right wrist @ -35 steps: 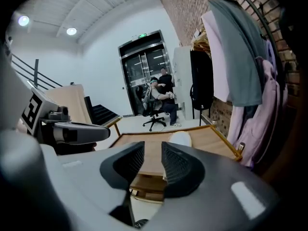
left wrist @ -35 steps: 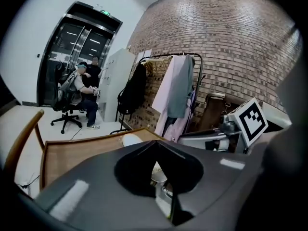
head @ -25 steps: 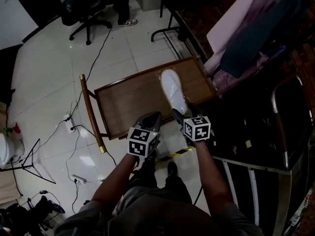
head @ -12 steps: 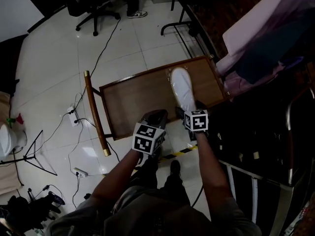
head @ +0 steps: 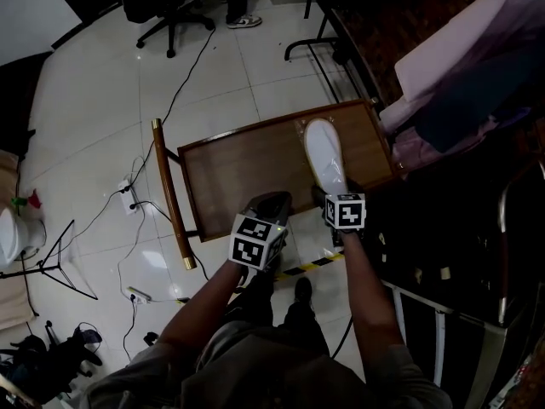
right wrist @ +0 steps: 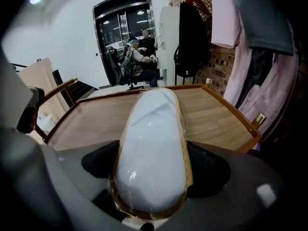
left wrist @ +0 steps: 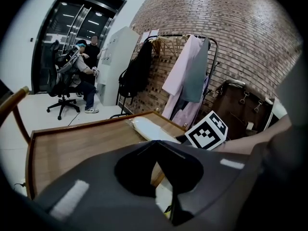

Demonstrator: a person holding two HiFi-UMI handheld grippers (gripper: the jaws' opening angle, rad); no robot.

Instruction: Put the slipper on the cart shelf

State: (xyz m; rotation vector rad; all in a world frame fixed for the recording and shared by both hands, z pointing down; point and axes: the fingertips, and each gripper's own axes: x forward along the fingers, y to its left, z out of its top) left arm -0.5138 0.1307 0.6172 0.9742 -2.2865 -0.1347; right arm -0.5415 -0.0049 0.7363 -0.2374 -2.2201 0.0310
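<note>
A white slipper (head: 324,156) wrapped in clear film lies lengthwise on the right part of the wooden cart shelf (head: 238,169). My right gripper (head: 334,192) is at its near end. In the right gripper view the slipper (right wrist: 153,148) lies between the jaws of the right gripper (right wrist: 153,166); they stand wide beside it and are closing. My left gripper (head: 266,204) hovers at the shelf's near edge, shut and with nothing in it. In the left gripper view the left gripper (left wrist: 155,150) points over the shelf (left wrist: 72,143), with the slipper (left wrist: 147,128) ahead to the right.
The cart's wooden handle (head: 173,194) stands at its left end. Cables (head: 128,211) and a power strip lie on the tiled floor. An office chair (head: 162,7) is at the back. Clothes (head: 477,66) hang at the right. A person (left wrist: 82,66) sits far off.
The head view has shifted a little. The slipper stays on the shelf with the right gripper at its near end. The left gripper has held its place.
</note>
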